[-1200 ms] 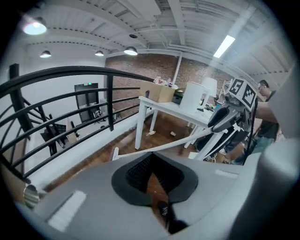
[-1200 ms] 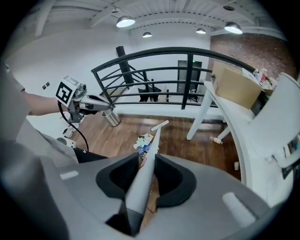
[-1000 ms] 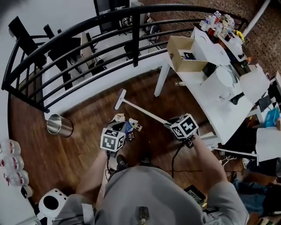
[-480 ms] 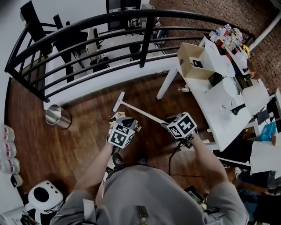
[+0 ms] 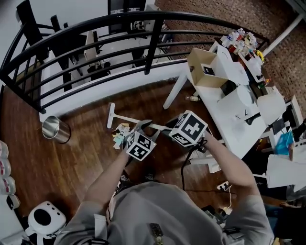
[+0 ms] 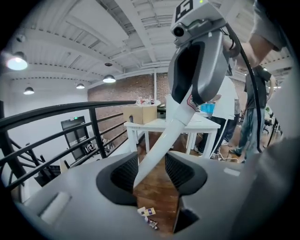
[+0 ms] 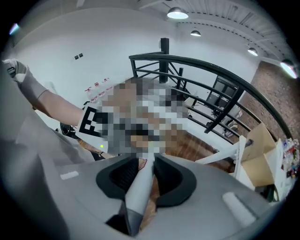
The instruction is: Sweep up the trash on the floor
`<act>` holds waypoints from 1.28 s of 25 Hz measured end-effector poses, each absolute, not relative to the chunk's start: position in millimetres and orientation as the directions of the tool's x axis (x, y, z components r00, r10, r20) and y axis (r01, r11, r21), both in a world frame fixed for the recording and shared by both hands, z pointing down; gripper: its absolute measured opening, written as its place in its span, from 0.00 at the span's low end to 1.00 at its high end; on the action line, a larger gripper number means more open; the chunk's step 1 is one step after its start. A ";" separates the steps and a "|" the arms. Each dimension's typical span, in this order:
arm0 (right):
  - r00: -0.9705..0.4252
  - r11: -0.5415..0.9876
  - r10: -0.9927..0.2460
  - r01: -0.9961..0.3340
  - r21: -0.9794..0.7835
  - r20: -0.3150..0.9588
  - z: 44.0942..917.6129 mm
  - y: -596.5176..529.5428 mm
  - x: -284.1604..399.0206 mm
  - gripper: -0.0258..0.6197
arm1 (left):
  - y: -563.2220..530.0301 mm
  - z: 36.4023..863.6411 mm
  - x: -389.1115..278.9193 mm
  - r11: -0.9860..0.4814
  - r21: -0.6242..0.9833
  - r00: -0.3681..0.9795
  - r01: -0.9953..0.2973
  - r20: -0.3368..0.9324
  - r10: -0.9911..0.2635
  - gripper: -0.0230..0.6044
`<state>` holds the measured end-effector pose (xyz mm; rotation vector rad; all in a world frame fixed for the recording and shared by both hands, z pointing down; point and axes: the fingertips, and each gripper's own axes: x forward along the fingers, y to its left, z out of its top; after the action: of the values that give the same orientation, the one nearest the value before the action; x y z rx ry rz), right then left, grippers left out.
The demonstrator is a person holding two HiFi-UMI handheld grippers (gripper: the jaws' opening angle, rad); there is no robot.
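Sweeping under way, not finished. Right tool (image 7: pixel 146 174) clamped on broom handle (image 7: pixel 137 194); left tool (image 6: pixel 152 171) with jaws just opening wide, handle loose between them. Trash (image 5: pixel 120 134) in small heap on floor (image 5: pixel 71 162) beside broom head (image 5: pixel 111 116), yet to be collected.

Dark wood floor (image 5: pixel 71 162), curved black railing (image 5: pixel 152 45), white table (image 5: pixel 222 131) (cluttered), brick wall (image 5: pixel 205 12) behind.
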<state>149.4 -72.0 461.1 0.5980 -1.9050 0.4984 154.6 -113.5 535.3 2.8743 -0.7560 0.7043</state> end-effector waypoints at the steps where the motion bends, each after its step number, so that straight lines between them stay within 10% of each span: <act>1: -0.343 0.799 -0.175 -0.597 -0.071 0.923 457.9 -72.8 144.5 0.21 | -115.7 532.9 153.6 -0.877 -0.048 0.773 -0.478 0.452 -0.446 0.33; 11: -0.468 0.795 -0.295 -0.604 -0.058 0.833 414.3 -118.2 108.6 0.04 | -125.4 527.0 130.9 -0.895 -0.106 0.764 -0.434 0.483 -0.427 0.26; 16: -0.738 0.681 -0.478 -0.654 -0.330 0.476 385.4 -150.5 102.8 0.04 | -122.7 557.8 111.8 -0.875 -0.072 0.719 -0.478 0.541 -0.437 0.20; 32: -0.624 0.507 -0.668 -0.780 -0.366 0.404 419.6 -142.6 162.8 0.04 | -134.7 477.1 87.4 -0.794 0.264 0.825 -0.548 0.327 -0.461 0.18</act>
<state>162.8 -142.6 419.6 1.2385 -2.5384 0.7786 87.4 -134.7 477.1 2.6585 -0.7609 0.3507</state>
